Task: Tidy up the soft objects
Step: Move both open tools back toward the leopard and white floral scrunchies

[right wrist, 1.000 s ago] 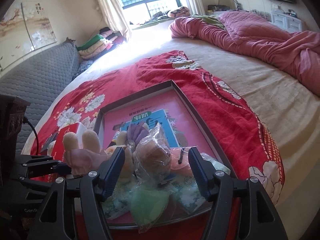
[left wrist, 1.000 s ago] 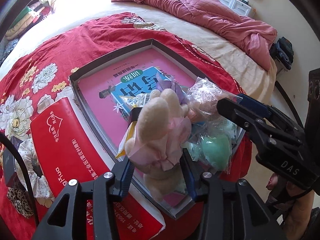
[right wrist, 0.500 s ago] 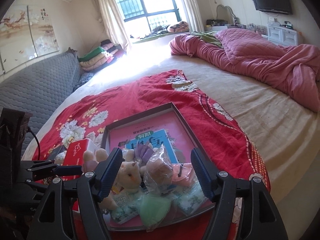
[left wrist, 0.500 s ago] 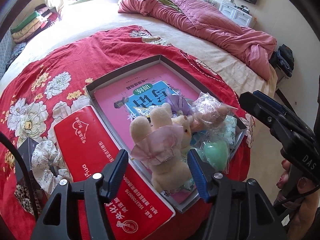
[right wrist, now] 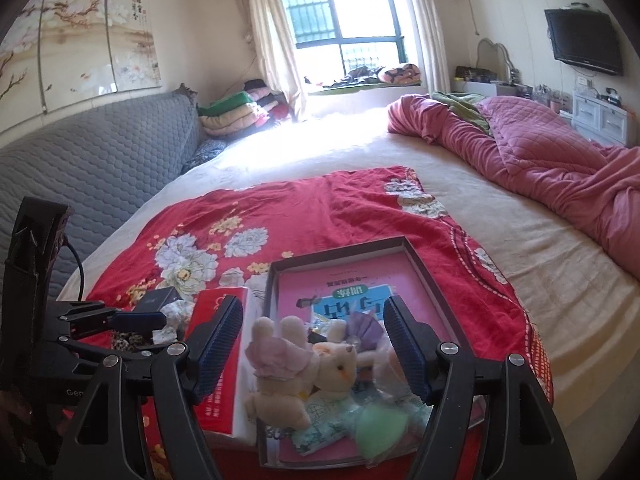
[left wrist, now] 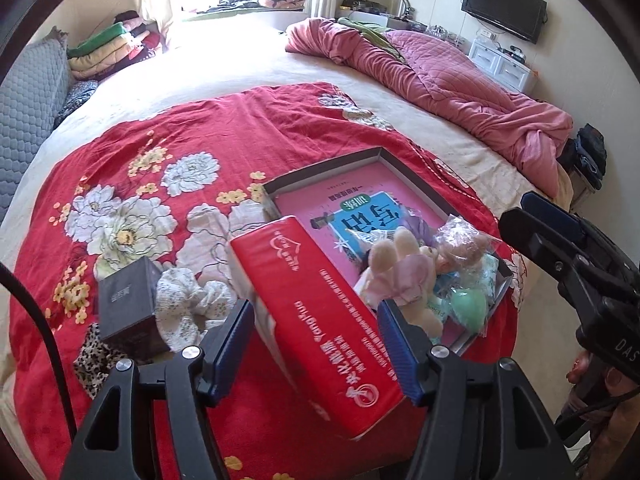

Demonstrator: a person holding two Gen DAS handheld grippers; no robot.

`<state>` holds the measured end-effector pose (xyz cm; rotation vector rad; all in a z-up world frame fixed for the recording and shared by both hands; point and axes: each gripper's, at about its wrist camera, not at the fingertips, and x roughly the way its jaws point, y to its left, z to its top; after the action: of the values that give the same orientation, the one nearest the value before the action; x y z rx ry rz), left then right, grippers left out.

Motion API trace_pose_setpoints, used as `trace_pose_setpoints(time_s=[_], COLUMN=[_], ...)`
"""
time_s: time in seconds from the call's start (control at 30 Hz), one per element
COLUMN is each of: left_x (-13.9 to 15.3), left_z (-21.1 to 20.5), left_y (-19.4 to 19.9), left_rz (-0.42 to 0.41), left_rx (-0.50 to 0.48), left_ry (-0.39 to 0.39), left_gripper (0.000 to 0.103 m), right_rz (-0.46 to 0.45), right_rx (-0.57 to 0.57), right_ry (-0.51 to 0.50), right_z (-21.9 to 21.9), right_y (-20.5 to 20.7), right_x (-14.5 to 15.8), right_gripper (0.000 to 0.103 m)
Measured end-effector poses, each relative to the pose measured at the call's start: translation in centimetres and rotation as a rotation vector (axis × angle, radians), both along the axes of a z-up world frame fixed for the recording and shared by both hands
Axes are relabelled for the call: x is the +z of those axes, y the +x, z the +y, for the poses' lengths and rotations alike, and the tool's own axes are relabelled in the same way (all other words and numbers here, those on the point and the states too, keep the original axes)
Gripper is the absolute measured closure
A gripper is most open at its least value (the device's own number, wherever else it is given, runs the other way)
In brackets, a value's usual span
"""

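Observation:
A cream plush bunny (left wrist: 404, 276) with a pink bow lies in the near end of a shallow grey box (left wrist: 380, 156), free of any gripper. Beside it lie a small cream plush (right wrist: 336, 364), a bagged doll (left wrist: 464, 244) and a green heart-shaped pad (left wrist: 468, 304) in plastic. My left gripper (left wrist: 316, 312) hovers above a red tissue pack (left wrist: 304, 280), its jaws opening with nothing held. My right gripper (right wrist: 314, 308) stands open above the box's near end, holding nothing. The bunny (right wrist: 280, 376) shows below its fingers.
A pink and blue book (left wrist: 360, 208) lines the box floor. Left of the tissue pack lie a white floral scrunchie (left wrist: 188, 300), a dark small box (left wrist: 128, 304) and a leopard-print scrunchie (left wrist: 90, 360) on the red flowered cloth (left wrist: 160, 140). A pink quilt (left wrist: 460, 80) is heaped at the far right.
My left gripper opened and let go of the plush bunny, which now lies in the box. Both grippers rose and pulled back; the left one swung left over the red tissue pack.

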<state>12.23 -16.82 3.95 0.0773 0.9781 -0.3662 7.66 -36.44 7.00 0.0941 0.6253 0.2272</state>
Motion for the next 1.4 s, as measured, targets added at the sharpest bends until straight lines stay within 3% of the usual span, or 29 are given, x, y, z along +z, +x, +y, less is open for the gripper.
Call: trace_pose_setpoints(time_s=[0.23,0.47,0.73,0.9,1.1,1.27,1.4], left_x=[0.7,-0.5,-3.8,-6.1,-8.3,-10.0,-11.4], left_z=[5.4,11.3,18.0,20.6,22.5,23.5,24.0], left_y=[-1.0,-1.6,-1.6,-1.3,-1.0,-0.5,0.2], left_rz=[-0.036,-0.018,0.043,0.084,0.116,0.145,0.175], left_rx=[0.083,0.182,0.309,0.359,0.385,0.388,0.395], left_ry=[0.008,-0.009,-0.005,-0.009,-0.025,-0.058,-0.073], left_gripper=[0.039,0.039,0.039,0.039,0.039,0.039,0.034], right_rz=[-0.012,0.005,0.063,0.105,0.161,0.227,0.203], right_rx=[0.116,0.239,0.36,0.414,0.426,0.371,0.342], right_ry=[-0.065,-0.13,-0.213,-0.322,-0.441,-0.516,-0.621], right_z=[5.9,12.0,18.2,21.8,25.0,26.4,27.3], right_y=[0.2,0.5,1.4,2.3,4.0,6.5,7.3], right_x=[0.6,-0.3,-3.6,-6.5,-10.3,-13.3,-14.7], right_gripper=[0.028,0.027,0.027,0.027,0.027,0.027,0.027])
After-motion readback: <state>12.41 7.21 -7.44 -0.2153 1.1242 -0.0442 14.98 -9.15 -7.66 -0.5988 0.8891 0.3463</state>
